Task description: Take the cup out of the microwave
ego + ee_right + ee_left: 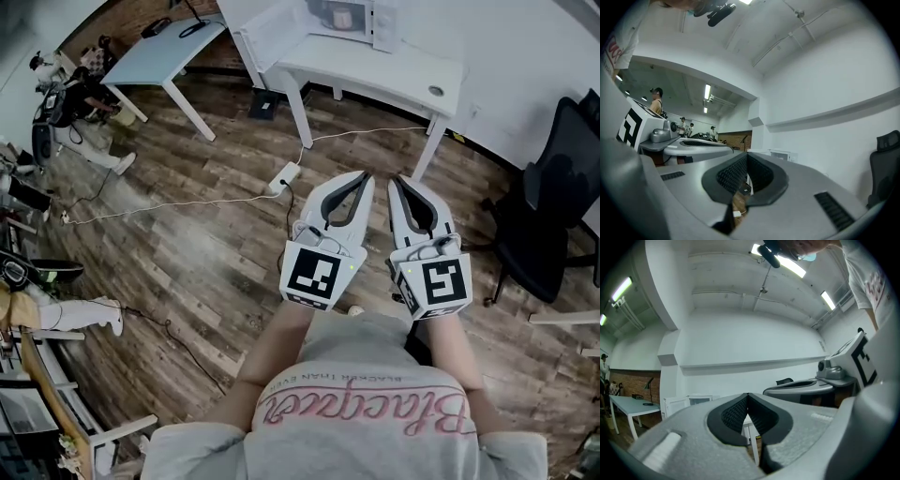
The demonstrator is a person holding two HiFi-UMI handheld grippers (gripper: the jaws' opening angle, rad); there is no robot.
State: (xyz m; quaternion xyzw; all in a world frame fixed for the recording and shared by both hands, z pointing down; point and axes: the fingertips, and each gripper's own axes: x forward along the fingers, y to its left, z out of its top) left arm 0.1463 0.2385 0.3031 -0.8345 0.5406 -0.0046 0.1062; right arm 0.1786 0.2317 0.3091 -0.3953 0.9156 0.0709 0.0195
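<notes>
In the head view a white microwave (349, 19) stands on a white table (394, 77) at the top, its door (274, 33) swung open to the left. A pale cup (340, 18) shows inside it. Both grippers are held side by side over the wooden floor, well short of the table. The left gripper (364, 176) is shut with nothing in it, and its tips meet in its own view (748, 397). The right gripper (397, 180) is shut and empty too (747, 154). Far ahead the microwave (689, 403) shows small past the left jaws.
A black office chair (553, 206) stands at the right. A second white table (159, 52) is at the upper left. A power strip (284, 174) and its cables lie on the floor before the table. Clutter lines the left edge. Distant people (656, 101) show in the right gripper view.
</notes>
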